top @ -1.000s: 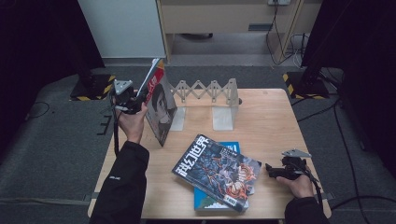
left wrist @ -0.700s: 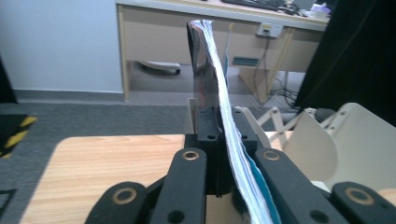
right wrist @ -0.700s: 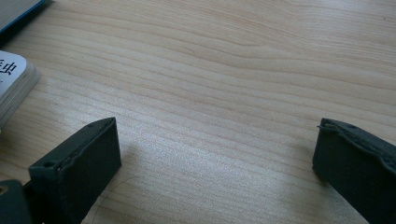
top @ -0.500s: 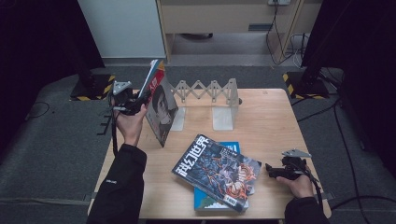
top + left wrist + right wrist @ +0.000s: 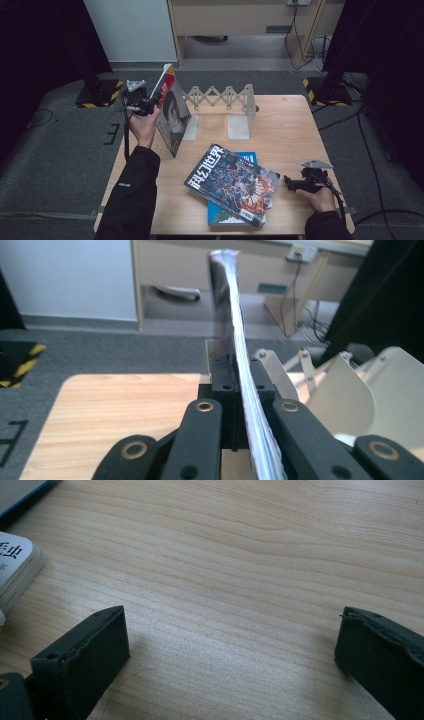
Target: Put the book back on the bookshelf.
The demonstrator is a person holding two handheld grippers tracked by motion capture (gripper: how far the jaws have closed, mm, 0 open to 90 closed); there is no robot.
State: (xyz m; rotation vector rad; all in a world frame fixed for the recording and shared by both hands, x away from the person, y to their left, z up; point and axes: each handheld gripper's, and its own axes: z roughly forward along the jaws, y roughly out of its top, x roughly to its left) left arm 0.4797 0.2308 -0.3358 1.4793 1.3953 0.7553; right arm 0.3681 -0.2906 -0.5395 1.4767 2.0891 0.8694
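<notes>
Little has shifted: my left gripper (image 5: 239,390), re-closed, clamps the magazine (image 5: 170,112) upright; I ease it into the rack (image 5: 225,100), right gripper (image 5: 292,183) apart

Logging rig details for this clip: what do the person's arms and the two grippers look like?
Both forearms wear black long sleeves. The left gripper is black with a grey block on top and a dark cable hanging below it; its black jaws carry brass-coloured pivot rings. The right gripper is black with a grey three-cornered plate and a trailing black cable; its pads are dark, blocky, rough-edged.
</notes>
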